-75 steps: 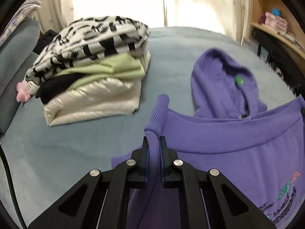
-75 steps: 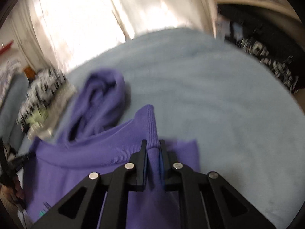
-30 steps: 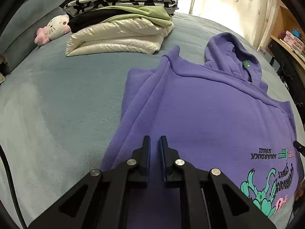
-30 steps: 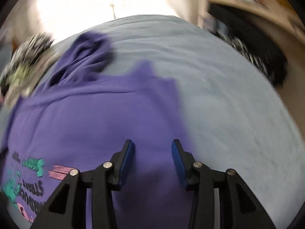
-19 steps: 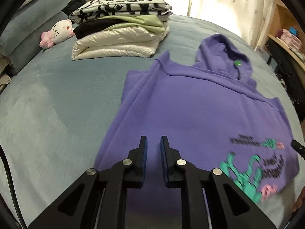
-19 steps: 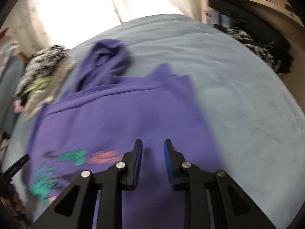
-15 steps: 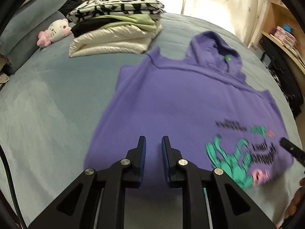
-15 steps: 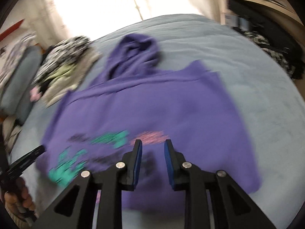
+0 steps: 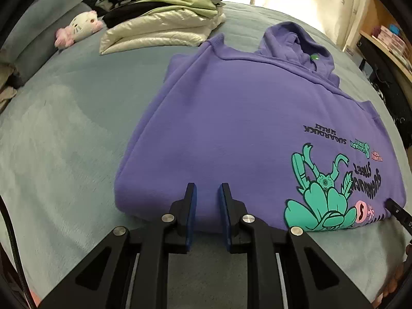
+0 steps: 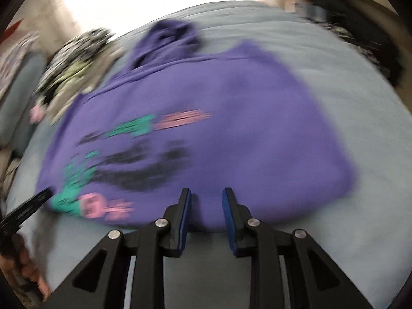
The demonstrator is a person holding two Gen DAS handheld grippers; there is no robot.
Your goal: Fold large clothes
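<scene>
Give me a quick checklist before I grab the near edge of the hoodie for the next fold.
1. Left gripper empty, jaws slightly apart, having just been opening: ok.
2. Right gripper empty, jaws apart: ok.
3. Both sleeves folded in on the purple hoodie: ok.
4. Hood flat and tucked: not ok, it sticks out at the far end.
5. Near edge lies just ahead of both grippers: ok.
6. Room on the bed clear of the folded pile: ok.
</scene>
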